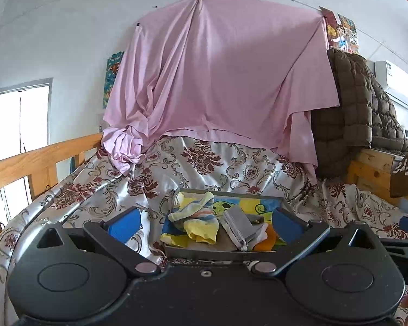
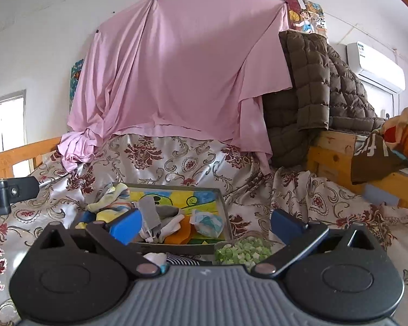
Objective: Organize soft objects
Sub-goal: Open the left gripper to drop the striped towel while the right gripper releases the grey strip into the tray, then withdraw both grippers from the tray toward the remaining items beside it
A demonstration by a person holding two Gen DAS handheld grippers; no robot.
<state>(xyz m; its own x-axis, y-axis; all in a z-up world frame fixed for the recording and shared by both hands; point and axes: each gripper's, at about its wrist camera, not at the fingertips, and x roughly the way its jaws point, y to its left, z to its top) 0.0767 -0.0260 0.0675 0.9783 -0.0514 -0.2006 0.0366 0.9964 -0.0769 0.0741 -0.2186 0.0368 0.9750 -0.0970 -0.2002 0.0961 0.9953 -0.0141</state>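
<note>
Two grippers face a shallow tray [image 1: 284, 203] of small socks lying low in the middle of both views, on a bed spread with a silvery cover patterned in dark red flowers [image 1: 204, 160]. The left gripper [image 1: 206, 221] has its blue pads spread wide with nothing between them, and the tray sits framed in the gap. The right gripper [image 2: 205, 224] is just as wide and empty, its left pad over the tray's near left corner.

Nothing looks picked yet, so my guess is the sorting is only at its approach. A striped yellow sock [image 1: 195, 217] lies heaped at the left of the tray, a grey one [image 1: 238, 221] in the middle with an orange piece [image 2: 181, 233] beside it, and a pale blue-and-white bundle [image 2: 208, 222] toward the right. Next, one gripper would need to drop over a single sock and close without dragging its neighbours.

Just beside the tray's near right corner sits something with green and white specks [image 2: 242, 251]. Behind, a pink sheet [image 1: 220, 73] hangs on the wall, a brown quilted jacket [image 2: 312, 89] drapes at right, and wooden rails [image 1: 27, 163] edge the bed at left.
</note>
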